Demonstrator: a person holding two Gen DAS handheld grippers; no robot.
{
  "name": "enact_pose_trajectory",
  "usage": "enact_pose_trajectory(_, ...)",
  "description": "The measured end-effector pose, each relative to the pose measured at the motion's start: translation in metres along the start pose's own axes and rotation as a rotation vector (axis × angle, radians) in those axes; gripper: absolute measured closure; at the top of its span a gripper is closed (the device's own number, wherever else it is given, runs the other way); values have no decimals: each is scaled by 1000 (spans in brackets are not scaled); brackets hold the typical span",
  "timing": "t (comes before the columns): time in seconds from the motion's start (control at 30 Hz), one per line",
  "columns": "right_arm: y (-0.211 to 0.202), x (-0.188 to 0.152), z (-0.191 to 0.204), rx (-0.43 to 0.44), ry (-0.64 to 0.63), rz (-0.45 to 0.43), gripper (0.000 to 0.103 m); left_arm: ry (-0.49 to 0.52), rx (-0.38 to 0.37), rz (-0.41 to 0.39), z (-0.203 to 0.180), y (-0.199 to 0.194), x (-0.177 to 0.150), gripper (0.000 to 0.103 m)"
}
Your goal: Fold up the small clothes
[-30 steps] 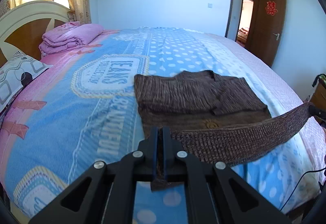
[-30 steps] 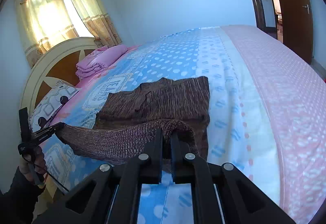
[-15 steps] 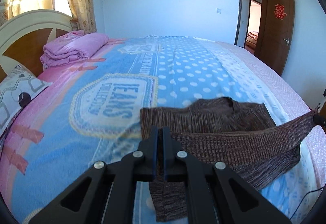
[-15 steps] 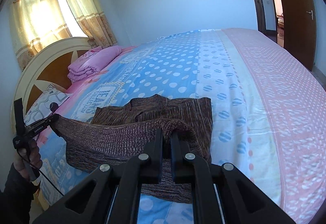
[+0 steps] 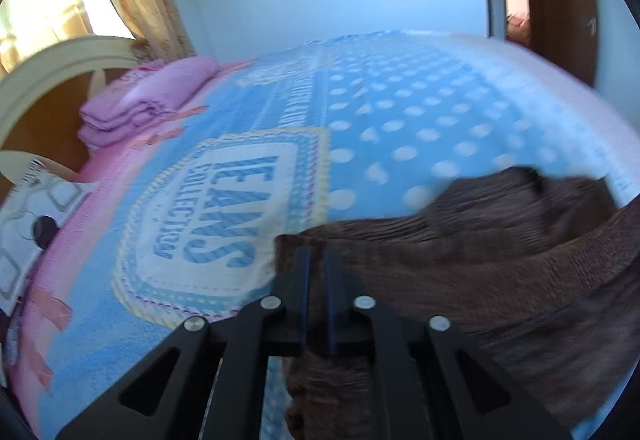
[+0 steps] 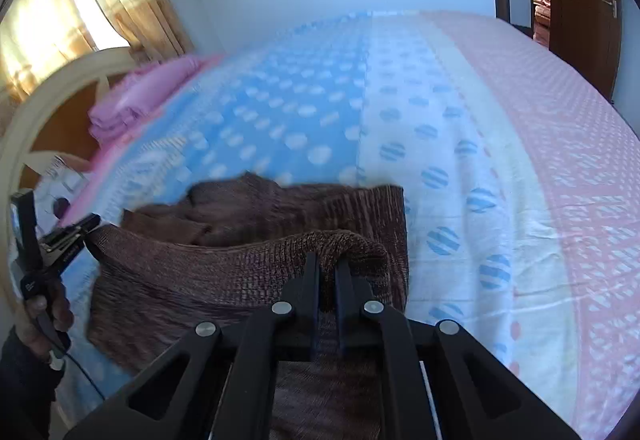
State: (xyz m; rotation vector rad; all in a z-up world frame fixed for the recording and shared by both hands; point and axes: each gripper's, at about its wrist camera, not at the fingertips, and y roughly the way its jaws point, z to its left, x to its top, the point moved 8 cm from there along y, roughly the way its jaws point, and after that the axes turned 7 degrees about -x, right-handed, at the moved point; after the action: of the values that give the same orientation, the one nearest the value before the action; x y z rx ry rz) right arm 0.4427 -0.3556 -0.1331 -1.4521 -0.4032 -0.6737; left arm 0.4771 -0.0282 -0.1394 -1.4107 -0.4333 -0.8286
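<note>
Item: brown sweater [image 6: 248, 272]; my left hand-held gripper [image 5: 316, 260] and right hand-held gripper [image 6: 327, 264] each pinching its hem; risk: knit slipping free, fold landing crooked on bed [image 6: 500, 127].

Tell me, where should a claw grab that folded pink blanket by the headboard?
Probably at the rounded folded edge of the folded pink blanket, coming from the open bed side. The headboard blocks its back, and pinching the fold gathers the stacked layers.

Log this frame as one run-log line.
step: fold in progress | left gripper: shut on sweater hem | right gripper: shut on hem | hem raised over sweater body on bed | views blurred
</note>
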Motion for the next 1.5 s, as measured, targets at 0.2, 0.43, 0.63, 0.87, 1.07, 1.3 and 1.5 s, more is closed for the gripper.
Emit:
enact_pose_trajectory(0.2, 9, -26, 16, -102, -166, 2, 34, -3, 11, 9, 17, -13, -27, 34)
enact_pose_trajectory(0.43, 37, -23, 24, -277, -361, 21, 34, 285, 100, 42, -12, -4, -49, 18)
enact_pose_trajectory(0.63, 25, 55, 12, -361, -262, -90, 34, 128, 260, 53, 34, 23, 1, 17)
enact_pose_trajectory(0.87, 10, 38, 18, -202, -253, -67, 34, 45, 243, 78, 66, 24, 4, 2)
enact_pose_trajectory(1.07, 31, -33, 53, -298, -701, 67, 34, 119, 241, 110, 56, 32, -9, 1)
enact_pose_trajectory(1.3, 36, 56, 26, -523, -594, -79, 34, 146, 315, 116, 59, 40, 6, 1)
enact_pose_trajectory(1.5, 16, 70, 13, -379, -412, -79, 34, -22, 394, 114, 110, 35, 21, 1)
